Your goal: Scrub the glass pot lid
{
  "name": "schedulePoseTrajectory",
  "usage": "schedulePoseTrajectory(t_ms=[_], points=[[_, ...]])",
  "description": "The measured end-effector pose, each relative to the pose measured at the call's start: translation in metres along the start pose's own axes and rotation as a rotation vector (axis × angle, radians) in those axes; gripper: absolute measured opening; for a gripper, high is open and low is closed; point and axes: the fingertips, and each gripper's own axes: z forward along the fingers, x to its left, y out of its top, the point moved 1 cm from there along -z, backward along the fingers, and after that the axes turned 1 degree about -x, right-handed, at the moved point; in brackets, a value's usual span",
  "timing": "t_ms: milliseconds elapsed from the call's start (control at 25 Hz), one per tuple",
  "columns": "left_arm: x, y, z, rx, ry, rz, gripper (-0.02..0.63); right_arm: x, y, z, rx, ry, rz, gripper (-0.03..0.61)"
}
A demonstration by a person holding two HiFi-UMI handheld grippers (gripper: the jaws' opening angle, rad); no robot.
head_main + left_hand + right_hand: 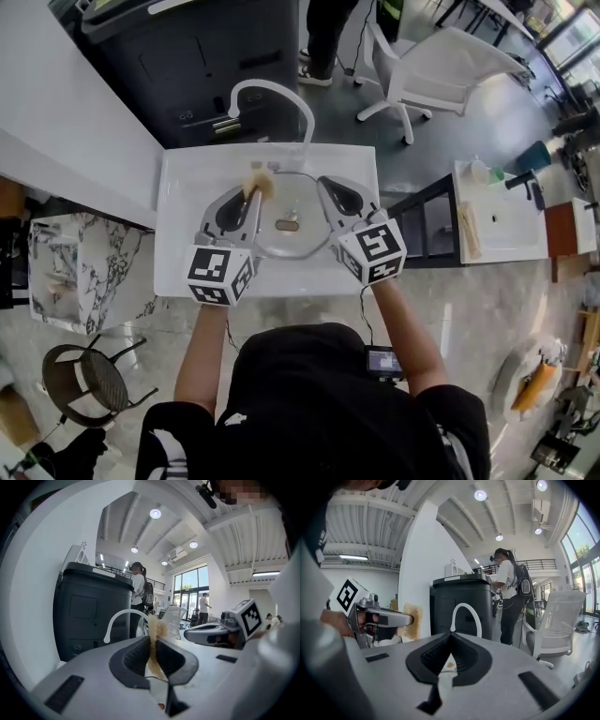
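Lid lies flat in the middle of the sink, knob up and sitting a bit toward your side of the sink.

Your left hand-held gripper is over the sink's left half, pointing toward the far edge. Its jaws are clamped tight on a tan scrubber. The fuzzy end sticks out past the tips, above the lid's far-left rim. Can't tell if it touches the glass.

Your right hand-held gripper is over the sink's right half, tips at the lid's far-right rim. Jaws are pressed fully together w/ nothing seen btwn the pads. A bit of glass and the knob show below them. Whether the tips rest on the rim: can't tell.

Both marker cubes sit over the sink's near edge, one each side, w/ your forearms coming in from below.

White faucet arches up from the sink's far edge, spout approx over the lid's far side. A dark bin stands just behind the sink. A person stands beyond the sink by the bin, and a white chair is farther off to the sink's far right. A marble-look stand is left of the sink, and a second white surface w/ bottles is well right of it.
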Motion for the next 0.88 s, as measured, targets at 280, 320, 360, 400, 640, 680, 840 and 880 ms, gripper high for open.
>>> schedulePoseTrajectory(t_ms=[280, 320, 360, 400, 640, 680, 840, 880], points=[[0.019, -0.036, 0.026, 0.07, 0.037, -0.015, 0.021, -0.016, -0.032, 0.025, 0.072, 0.033, -0.003, -0.003], [0.021, -0.043, 0.029, 0.083, 0.043, -0.012, 0.021, -0.017, -0.039, 0.029, 0.088, 0.04, -0.003, -0.003], [0.022, -0.05, 0.031, 0.097, 0.047, -0.012, 0.021, -0.018, -0.046, 0.032, 0.107, 0.049, -0.004, -0.003], [0.024, -0.056, 0.033, 0.11, 0.052, -0.015, 0.021, -0.019, -0.054, 0.034, 0.128, 0.059, -0.004, -0.003], [0.033, -0.092, 0.043, 0.179, 0.083, -0.047, 0.021, -0.018, -0.102, 0.049, 0.264, 0.146, -0.026, -0.003], [0.035, -0.098, 0.044, 0.191, 0.09, -0.047, 0.021, -0.017, -0.111, 0.051, 0.292, 0.16, -0.036, -0.003], [0.04, -0.121, 0.045, 0.231, 0.116, -0.051, 0.021, -0.016, -0.135, 0.062, 0.333, 0.172, -0.032, -0.003], [0.041, -0.127, 0.045, 0.24, 0.122, -0.054, 0.021, -0.016, -0.141, 0.064, 0.344, 0.179, -0.034, -0.002]])
